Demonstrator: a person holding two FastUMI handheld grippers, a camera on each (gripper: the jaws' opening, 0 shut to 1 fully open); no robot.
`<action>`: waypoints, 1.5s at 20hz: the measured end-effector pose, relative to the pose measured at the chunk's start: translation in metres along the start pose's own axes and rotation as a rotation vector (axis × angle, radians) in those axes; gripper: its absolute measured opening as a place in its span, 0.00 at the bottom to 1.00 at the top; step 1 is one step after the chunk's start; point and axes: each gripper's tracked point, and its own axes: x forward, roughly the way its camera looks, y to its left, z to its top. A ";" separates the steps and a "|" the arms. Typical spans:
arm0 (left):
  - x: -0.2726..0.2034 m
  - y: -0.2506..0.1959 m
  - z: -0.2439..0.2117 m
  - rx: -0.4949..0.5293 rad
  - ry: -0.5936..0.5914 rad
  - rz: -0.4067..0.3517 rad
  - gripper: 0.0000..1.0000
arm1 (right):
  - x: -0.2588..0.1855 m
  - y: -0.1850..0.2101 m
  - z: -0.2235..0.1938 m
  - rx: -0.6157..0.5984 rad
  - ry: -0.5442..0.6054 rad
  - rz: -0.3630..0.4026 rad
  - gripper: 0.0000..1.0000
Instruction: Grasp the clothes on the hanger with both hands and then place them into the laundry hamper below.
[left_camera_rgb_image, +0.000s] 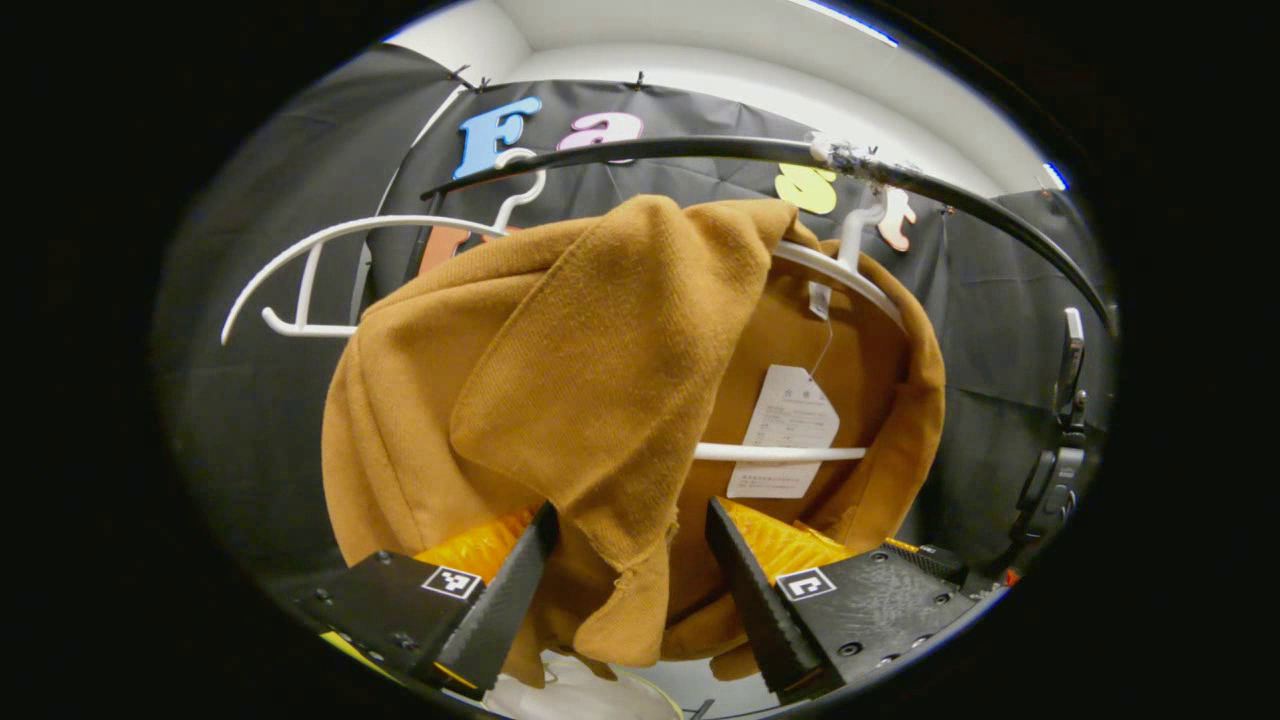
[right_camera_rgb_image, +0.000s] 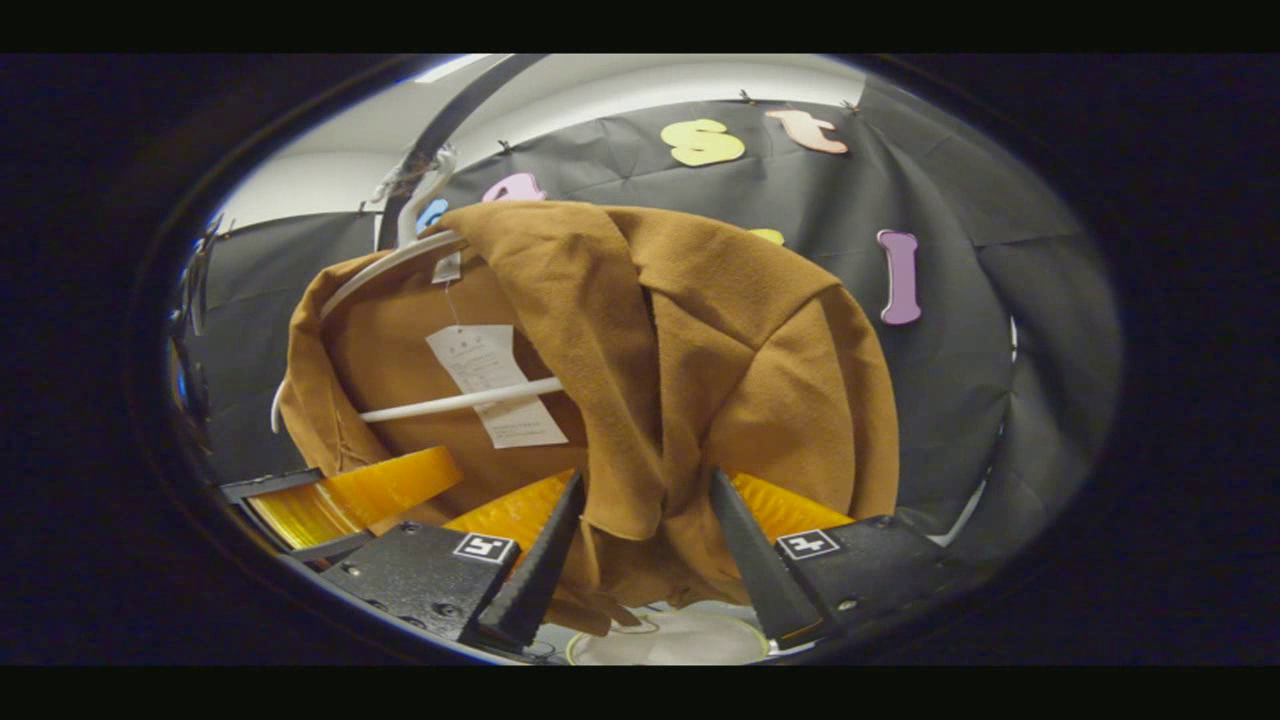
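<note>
From my remote station, the left gripper view shows the brown garment (left_camera_rgb_image: 600, 400) draped over a white hanger (left_camera_rgb_image: 790, 452), which hangs by its hook from a dark curved rail (left_camera_rgb_image: 700, 150). A paper tag (left_camera_rgb_image: 785, 430) dangles on a thin string inside the garment, in front of the hanger's horizontal bar. A second, bare white hanger (left_camera_rgb_image: 330, 270) hangs on the same rail to the left. My left hand-held gripper (left_camera_rgb_image: 625, 550) has its two fingers spread apart, with a hanging fold of the garment passing between them; I cannot tell whether either finger presses the cloth. In the right gripper view, the same brown garment (right_camera_rgb_image: 680, 370) hangs from the white hanger (right_camera_rgb_image: 460, 400), with the paper tag (right_camera_rgb_image: 495, 385) to the left of the fold. My right hand-held gripper (right_camera_rgb_image: 645, 545) likewise stands with its fingers apart on either side of a drooping fold of cloth. A pale rounded rim, possibly the laundry hamper (right_camera_rgb_image: 670, 640), shows below the garment between the fingers, too little of it visible to be sure.
</note>
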 end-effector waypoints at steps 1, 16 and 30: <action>0.001 0.001 0.000 0.003 -0.002 0.013 0.77 | 0.002 -0.002 0.001 0.006 0.003 -0.006 0.77; -0.017 0.019 0.007 -0.102 0.008 0.000 0.01 | -0.023 -0.044 0.021 0.187 -0.066 0.023 0.08; -0.066 0.044 0.061 0.006 -0.103 0.026 0.01 | -0.052 -0.083 0.078 0.350 -0.189 0.042 0.07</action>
